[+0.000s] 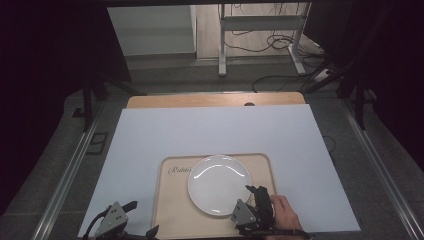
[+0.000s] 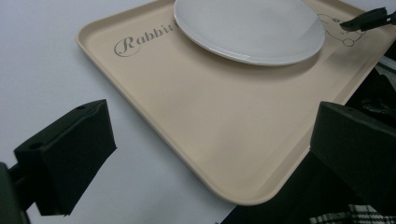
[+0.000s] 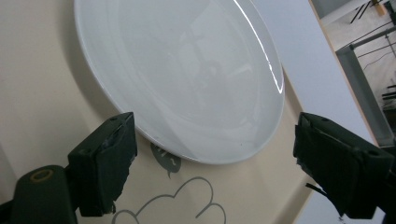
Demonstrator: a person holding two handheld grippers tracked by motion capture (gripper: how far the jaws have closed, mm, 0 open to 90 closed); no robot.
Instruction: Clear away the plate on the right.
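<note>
- Nearest the person, the left black two-jaw gripper [image 1: 131, 216] is seen at the bottom left of the high view, over the white sheet beside the tray's near left corner; its jaws are held wide apart, with nothing between them.
- The right black two-jaw gripper [image 1: 256, 196] is held in one hand [image 1: 286, 215] at the bottom right, over the tray's near right part; its jaws are spread wide, just short of the plate's near rim, and nothing is gripped.
- One flat beige rectangular plastic tray with rounded corners [image 1: 172, 210] is laid on the sheet close to the near edge.
- Grey script is printed on the tray's far left corner; "Rabbi" [image 2: 140, 41] can be read in the left gripper view before the rest is covered by the plate.
- A grey outline drawing [image 3: 187, 198], cloud-like in shape, is printed on the tray near the right gripper; what it depicts cannot be told.
- One round white glossy plate [image 1: 219, 184] is set on the tray, slightly right of centre, with nothing on it.
- One large white sheet [image 1: 215, 130] is spread over a light wooden tabletop [image 1: 200, 100], whose far strip is left uncovered.
- Farther off, a white metal frame [image 1: 260, 30] and loose black cables [image 1: 280, 42] are seen on the floor, with dark stands at either side.
</note>
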